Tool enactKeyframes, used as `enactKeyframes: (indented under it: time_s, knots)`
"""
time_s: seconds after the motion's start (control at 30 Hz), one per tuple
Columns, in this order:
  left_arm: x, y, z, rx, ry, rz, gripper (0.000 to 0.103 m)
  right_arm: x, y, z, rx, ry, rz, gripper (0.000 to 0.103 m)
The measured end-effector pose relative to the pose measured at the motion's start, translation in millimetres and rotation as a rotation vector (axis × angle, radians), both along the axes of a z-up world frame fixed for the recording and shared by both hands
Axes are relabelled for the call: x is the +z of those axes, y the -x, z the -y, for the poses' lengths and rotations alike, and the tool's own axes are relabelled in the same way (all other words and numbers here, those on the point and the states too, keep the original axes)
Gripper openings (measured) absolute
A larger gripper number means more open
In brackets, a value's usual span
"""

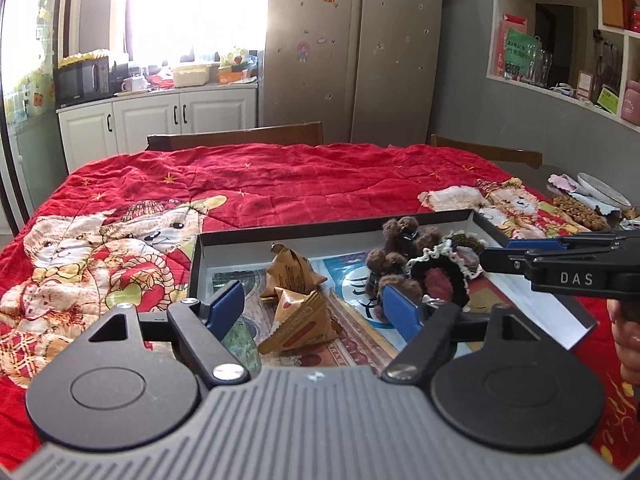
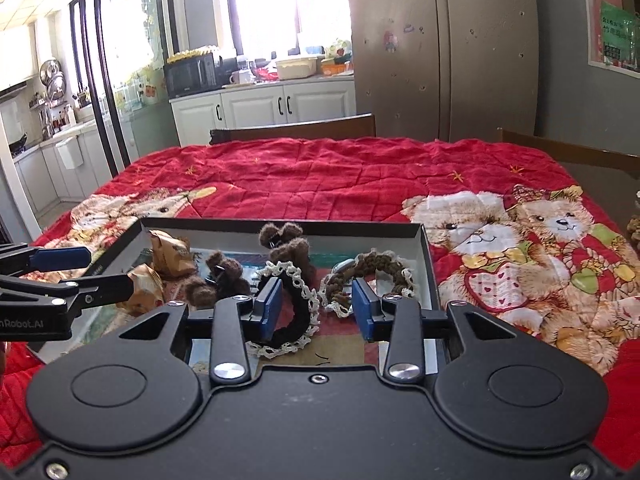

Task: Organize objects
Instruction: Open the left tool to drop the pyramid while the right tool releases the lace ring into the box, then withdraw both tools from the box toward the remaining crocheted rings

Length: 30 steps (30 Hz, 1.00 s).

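Brown-wrapped snack packets (image 1: 294,276) lie in the shallow box (image 1: 320,236), left of the scrunchies (image 2: 288,312). Left hand-held gripper (image 1: 320,308) gapes wide, empty. Right hand-held gripper (image 2: 316,308) stands narrowly parted, gripping nothing.

Red quilted teddy-bear cloth (image 2: 320,176) under shallow black box (image 2: 426,256).

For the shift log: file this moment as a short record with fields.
surface: red quilt with teddy bear print
container: open shallow box
left side of box: two tan wrapped snacks
right side of box: brown fuzzy hair clips, black scrunchie, brown scrunchie
left hand-held gripper: open, holding nothing
right hand-held gripper: open, holding nothing, over the scrunchies
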<state>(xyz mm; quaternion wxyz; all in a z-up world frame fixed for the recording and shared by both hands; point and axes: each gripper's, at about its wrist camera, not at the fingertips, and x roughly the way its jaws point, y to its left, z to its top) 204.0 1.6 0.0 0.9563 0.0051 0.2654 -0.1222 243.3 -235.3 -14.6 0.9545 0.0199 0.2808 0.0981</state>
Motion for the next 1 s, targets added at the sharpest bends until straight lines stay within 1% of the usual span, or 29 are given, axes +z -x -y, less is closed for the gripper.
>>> enactKeyframes:
  time_s: [0.43, 0.67, 1.0]
  knots:
    - [20.0, 35.8, -7.9, -0.018, -0.020, 0.056, 0.085, 22.4, 44.4, 9.6, 0.016, -0.011, 0.049, 0.037]
    - [29.2, 56.0, -8.9, -0.032, -0.034, 0.087, 0.085, 30.1, 68.1, 23.8, -0.004, -0.006, 0.069, 0.037]
    - [32.1, 81.2, -12.4, -0.040, -0.065, 0.111, 0.085, 41.3, 100.1, 42.4, -0.021, -0.004, 0.090, 0.037]
